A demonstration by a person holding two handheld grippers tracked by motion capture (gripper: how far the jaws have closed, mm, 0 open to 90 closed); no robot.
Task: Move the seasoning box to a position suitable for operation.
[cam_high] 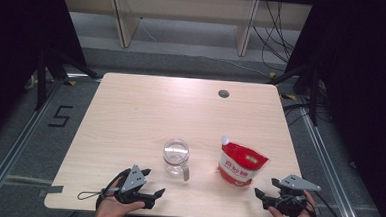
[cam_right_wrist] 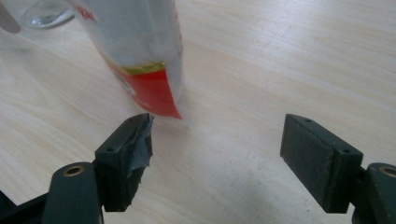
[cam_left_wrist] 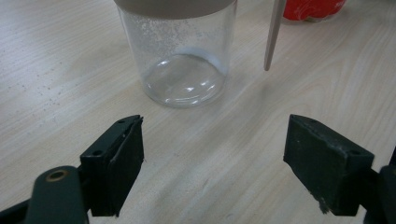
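A clear glass jar (cam_high: 176, 156) with a grey collar and a hanging flap stands near the table's front middle; in the left gripper view the glass jar (cam_left_wrist: 183, 60) is just ahead of my jaws. A red and white stand-up pouch (cam_high: 239, 163) with a white spout stands to its right; the pouch (cam_right_wrist: 140, 51) rises ahead of my right jaws, towards the left one. My left gripper (cam_high: 153, 186) rests open at the front left, nothing between its jaws. My right gripper (cam_high: 266, 188) rests open at the front right, holding nothing.
The light wooden table (cam_high: 146, 111) has a round cable hole (cam_high: 224, 94) near its far edge. Black stands and cables flank the table on the floor. A wooden shelf frame stands beyond the far edge.
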